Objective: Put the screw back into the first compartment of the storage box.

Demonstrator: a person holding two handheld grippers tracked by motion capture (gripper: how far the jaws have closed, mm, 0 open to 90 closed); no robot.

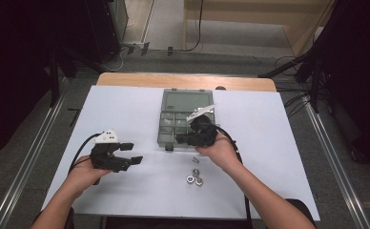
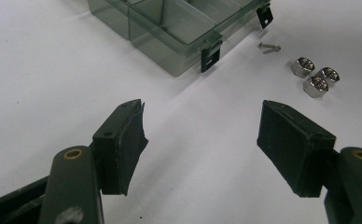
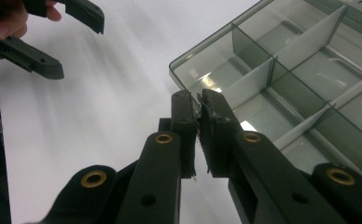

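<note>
Sorting small hardware into the compartment box, judged at an early stage. Right gripper (image 3: 195,105) with jaws pressed together over the near corner of the box (image 1: 173,102), possibly pinching a small part, too small to tell. Left gripper (image 2: 202,140) with jaws spread, nothing between. Beyond those jaws, three nuts (image 2: 315,77) and a screw (image 2: 268,46) on the worktop (image 1: 126,105), not yet sorted.
</note>
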